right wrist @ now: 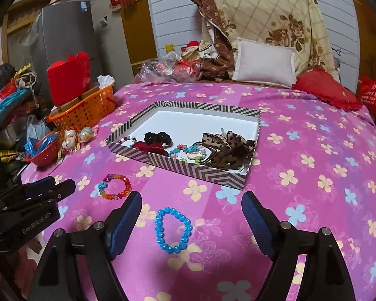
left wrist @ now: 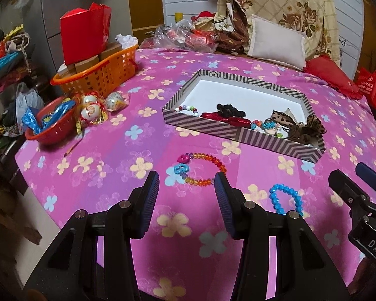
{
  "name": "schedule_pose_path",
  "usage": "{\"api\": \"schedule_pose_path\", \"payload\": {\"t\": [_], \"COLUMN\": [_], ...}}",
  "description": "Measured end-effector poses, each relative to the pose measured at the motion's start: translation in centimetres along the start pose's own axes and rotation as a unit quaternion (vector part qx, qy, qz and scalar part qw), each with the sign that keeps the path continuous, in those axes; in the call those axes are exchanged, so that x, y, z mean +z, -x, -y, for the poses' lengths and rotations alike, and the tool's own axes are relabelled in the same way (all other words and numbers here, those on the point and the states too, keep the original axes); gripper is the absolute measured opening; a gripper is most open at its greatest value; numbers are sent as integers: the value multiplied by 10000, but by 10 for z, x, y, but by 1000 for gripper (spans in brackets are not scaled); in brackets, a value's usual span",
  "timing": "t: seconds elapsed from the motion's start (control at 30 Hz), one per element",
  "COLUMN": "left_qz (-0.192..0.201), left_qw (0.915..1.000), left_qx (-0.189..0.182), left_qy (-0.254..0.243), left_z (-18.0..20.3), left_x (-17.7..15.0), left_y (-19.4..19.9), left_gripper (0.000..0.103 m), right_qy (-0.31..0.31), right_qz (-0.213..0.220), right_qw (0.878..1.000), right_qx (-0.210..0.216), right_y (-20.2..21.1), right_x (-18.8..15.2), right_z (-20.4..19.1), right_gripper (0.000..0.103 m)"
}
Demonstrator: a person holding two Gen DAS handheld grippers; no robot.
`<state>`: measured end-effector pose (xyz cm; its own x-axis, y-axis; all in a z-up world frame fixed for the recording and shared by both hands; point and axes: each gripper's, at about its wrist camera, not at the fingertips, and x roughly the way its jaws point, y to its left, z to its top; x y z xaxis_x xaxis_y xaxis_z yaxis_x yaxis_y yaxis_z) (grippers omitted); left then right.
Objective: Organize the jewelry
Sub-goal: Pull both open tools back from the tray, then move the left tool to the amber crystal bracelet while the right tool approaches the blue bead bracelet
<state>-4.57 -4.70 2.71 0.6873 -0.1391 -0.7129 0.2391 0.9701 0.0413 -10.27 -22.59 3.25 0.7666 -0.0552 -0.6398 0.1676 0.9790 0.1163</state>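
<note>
A striped box (left wrist: 208, 125) (right wrist: 183, 169) lies on the pink flowered bedspread and holds bead bracelets, a black scrunchie (left wrist: 230, 110), a red scrunchie and leopard bows (right wrist: 228, 145). A rainbow bead bracelet (left wrist: 200, 169) (right wrist: 115, 186) lies on the spread just beyond my left gripper (left wrist: 186, 183), which is open and empty. A blue bead bracelet (right wrist: 173, 229) (left wrist: 285, 199) lies between the fingers of my right gripper (right wrist: 191, 200), also open and empty. The right gripper shows at the right edge of the left wrist view (left wrist: 358, 183).
An orange basket (left wrist: 100, 74) with a red box, a red bowl (left wrist: 47, 125) and wrapped ornaments (left wrist: 95, 107) sit at the left edge of the bed. Pillows (left wrist: 275, 44) and a folded quilt stand at the back. Clutter lies off the left side.
</note>
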Motion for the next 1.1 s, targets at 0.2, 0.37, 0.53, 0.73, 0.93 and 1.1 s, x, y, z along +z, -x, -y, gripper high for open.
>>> {"api": "schedule_pose_path", "payload": {"t": [0.2,0.37,0.53,0.73,0.93,1.1], "left_qz": [24,-10,87,102,113,36], "left_qw": [9998,9997,9997,9997,9997,9999], "left_qx": [195,220,206,176,119,4], "left_qy": [-100,-98,-57,-105,-165,-166], "left_z": [4,5,5,6,8,8], "left_x": [-8,-15,-18,-20,-22,-24], "left_y": [2,4,8,13,16,13], "left_gripper": [45,48,57,57,57,57], "right_qy": [268,226,334,213,147,182], "right_qz": [-49,-30,75,114,109,61], "right_qw": [9994,9996,9989,9996,9997,9995], "right_qx": [-212,-147,-311,-170,-183,-259], "right_y": [-4,0,6,11,11,8], "right_x": [-6,-5,-5,-5,-6,-8], "right_z": [1,2,0,5,9,9], "right_gripper": [86,86,89,92,92,92]}}
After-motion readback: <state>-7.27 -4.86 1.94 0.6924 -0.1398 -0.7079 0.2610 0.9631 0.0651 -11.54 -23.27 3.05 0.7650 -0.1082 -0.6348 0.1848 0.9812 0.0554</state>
